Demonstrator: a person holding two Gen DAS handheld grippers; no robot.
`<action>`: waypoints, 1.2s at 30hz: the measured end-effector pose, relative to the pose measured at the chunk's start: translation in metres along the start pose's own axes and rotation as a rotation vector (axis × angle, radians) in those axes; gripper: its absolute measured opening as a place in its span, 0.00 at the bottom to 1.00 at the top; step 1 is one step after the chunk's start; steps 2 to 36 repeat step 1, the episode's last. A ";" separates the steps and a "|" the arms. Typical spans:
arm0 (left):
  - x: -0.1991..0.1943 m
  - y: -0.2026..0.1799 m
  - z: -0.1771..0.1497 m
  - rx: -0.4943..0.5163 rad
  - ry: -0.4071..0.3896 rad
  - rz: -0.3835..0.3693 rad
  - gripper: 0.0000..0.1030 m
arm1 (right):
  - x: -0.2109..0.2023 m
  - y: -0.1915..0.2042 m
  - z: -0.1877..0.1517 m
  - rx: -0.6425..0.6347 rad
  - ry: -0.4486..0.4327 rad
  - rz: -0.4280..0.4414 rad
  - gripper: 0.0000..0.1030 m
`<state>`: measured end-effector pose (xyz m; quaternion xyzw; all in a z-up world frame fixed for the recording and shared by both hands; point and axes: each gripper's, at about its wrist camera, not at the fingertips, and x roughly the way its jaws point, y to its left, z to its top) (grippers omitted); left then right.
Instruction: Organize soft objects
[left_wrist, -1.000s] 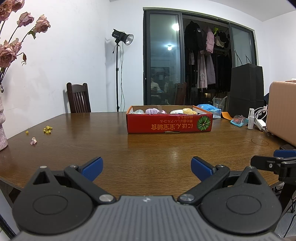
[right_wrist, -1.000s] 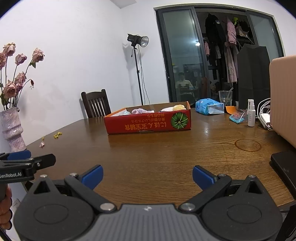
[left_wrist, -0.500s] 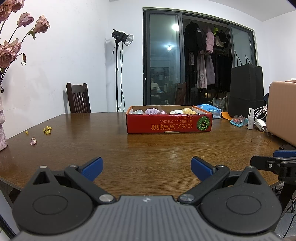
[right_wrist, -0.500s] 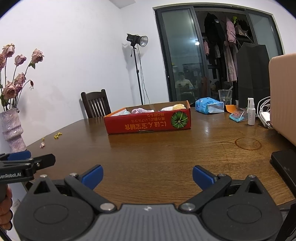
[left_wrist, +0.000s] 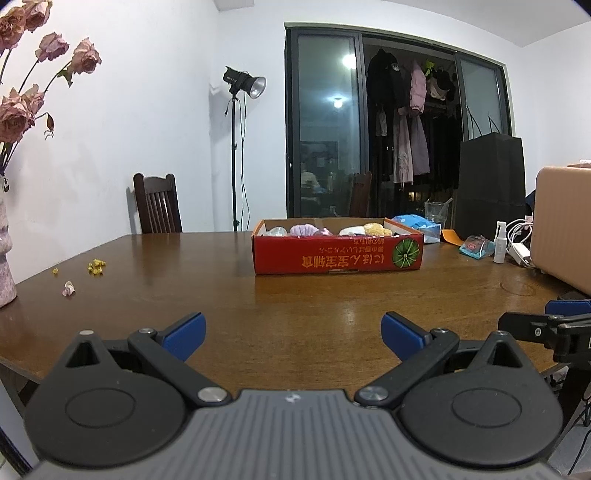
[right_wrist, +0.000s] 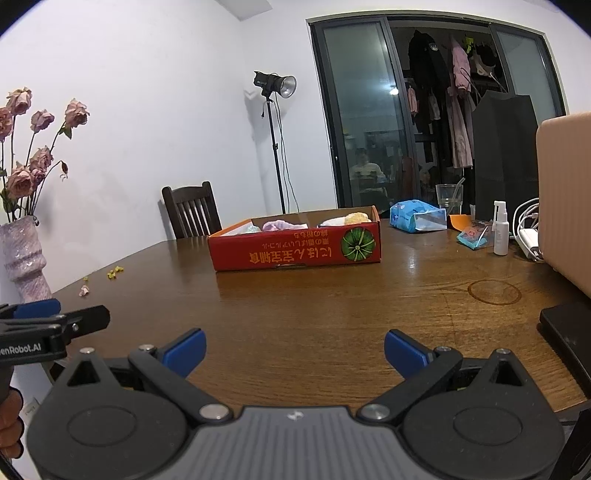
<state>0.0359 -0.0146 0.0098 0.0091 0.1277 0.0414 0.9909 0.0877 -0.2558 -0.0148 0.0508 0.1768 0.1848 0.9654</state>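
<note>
A red cardboard box (left_wrist: 338, 254) (right_wrist: 295, 249) with a watermelon print stands mid-table. Inside it lie several soft items: a purple one (left_wrist: 304, 230) (right_wrist: 277, 225), a yellow one (left_wrist: 376, 229) (right_wrist: 356, 218), a white one (left_wrist: 351, 231) and a pale one (left_wrist: 277, 232). My left gripper (left_wrist: 293, 332) hovers open over the near table edge, well short of the box, with nothing between its blue pads. My right gripper (right_wrist: 295, 349) is likewise open and empty beside it. Each gripper shows at the edge of the other's view.
A brown wooden table (left_wrist: 295, 295) carries a pink vase (right_wrist: 24, 258) of dried roses at left, fallen petals (left_wrist: 96, 266), a blue tissue pack (right_wrist: 417, 220), a spray bottle (right_wrist: 500, 232), a glass (right_wrist: 448, 197), cables and a tan case (right_wrist: 565, 199) at right. A dark flat object (right_wrist: 567, 332) lies near right. A chair (left_wrist: 157, 208) stands behind.
</note>
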 end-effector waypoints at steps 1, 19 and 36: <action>-0.001 0.000 0.000 0.002 -0.009 0.002 1.00 | -0.001 0.000 0.000 -0.001 -0.003 0.000 1.00; -0.001 0.000 0.000 0.002 -0.009 0.002 1.00 | -0.001 0.000 0.000 -0.001 -0.003 0.000 1.00; -0.001 0.000 0.000 0.002 -0.009 0.002 1.00 | -0.001 0.000 0.000 -0.001 -0.003 0.000 1.00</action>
